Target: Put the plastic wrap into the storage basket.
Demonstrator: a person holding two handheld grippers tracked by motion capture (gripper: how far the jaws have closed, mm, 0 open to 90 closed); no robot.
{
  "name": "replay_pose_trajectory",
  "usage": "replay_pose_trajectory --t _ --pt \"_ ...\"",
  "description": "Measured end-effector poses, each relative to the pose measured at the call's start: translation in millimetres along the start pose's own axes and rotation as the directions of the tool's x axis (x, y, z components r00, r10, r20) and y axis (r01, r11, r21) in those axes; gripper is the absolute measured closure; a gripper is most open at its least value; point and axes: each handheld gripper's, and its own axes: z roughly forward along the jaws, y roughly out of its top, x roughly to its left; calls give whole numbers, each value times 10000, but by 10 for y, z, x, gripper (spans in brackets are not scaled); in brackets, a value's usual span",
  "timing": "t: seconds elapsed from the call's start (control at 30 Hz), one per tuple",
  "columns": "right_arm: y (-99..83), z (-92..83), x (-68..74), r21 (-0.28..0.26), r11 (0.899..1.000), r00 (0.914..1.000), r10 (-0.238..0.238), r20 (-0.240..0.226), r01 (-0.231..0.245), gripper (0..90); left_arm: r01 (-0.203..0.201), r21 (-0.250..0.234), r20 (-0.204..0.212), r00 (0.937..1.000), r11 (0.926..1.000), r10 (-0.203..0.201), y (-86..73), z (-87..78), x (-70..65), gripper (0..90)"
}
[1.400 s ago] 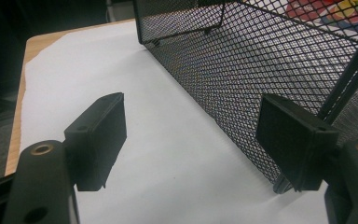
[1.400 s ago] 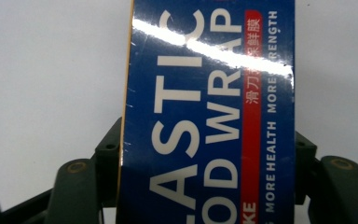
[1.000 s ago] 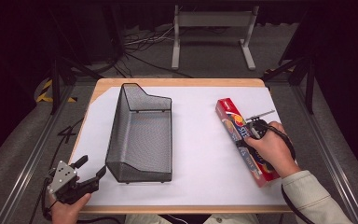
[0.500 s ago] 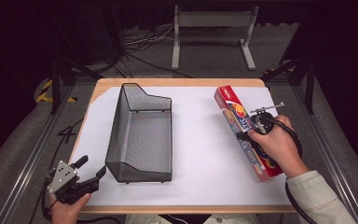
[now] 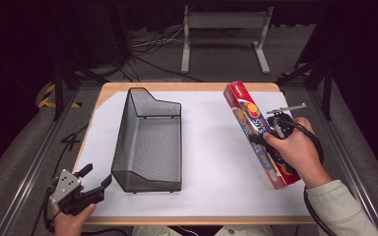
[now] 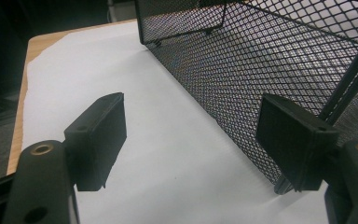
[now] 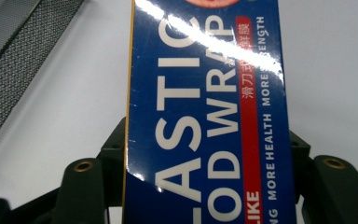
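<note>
The worktop (image 5: 206, 191), covered in white paper, carries two things. Largest is the black mesh basket (image 5: 150, 142), standing empty left of centre with its long axis running from 12 to 6 o'clock.

At about 3 o'clock from the basket, well apart from it, is the plastic wrap box (image 5: 248, 118), a long red-and-blue carton. A second ago it lay along the right side of the paper; now its far end has lifted and swung toward 11 o'clock, and the right hand has risen with it. The right tool (image 7: 205, 154) is clamped across the box's width, one jaw on each long edge, as the right gripper view shows. The pickup looks done, and I judge the carry toward the basket comes next. With the grip near one end, the long box could droop or twist on the way.

Smallest, at 7 o'clock by the worktop's near corner, the left tool (image 5: 94, 178) is unchanged: jaws apart, nothing between them, the basket's wall just beside one jaw.
</note>
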Motion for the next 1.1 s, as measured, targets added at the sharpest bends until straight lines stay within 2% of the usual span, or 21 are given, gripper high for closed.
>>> replay_pose_trajectory --t 0.27,0.7,0.93,1.07,1.1 --pt "80 -20 136 46 9999 9993 -102 -362 103 398 -7 4 -18 10000 10000 7 0 -6 2 250" --pt "290 20 587 12 9994 9925 -337 -1172 341 397 -5 5 -31 10000 10000 5 -2 -6 5 250" --pt "395 50 835 -79 9991 9887 -414 -1444 407 396 -55 -18 -25 10000 10000 55 0 -9 5 250" --pt "445 74 975 -67 9982 9864 -604 -1529 601 396 -53 -26 -12 10000 10000 53 0 -9 7 250" --pt "445 74 975 -67 9982 9864 -604 -1529 601 396 -53 -26 -12 10000 10000 53 0 -9 7 250"
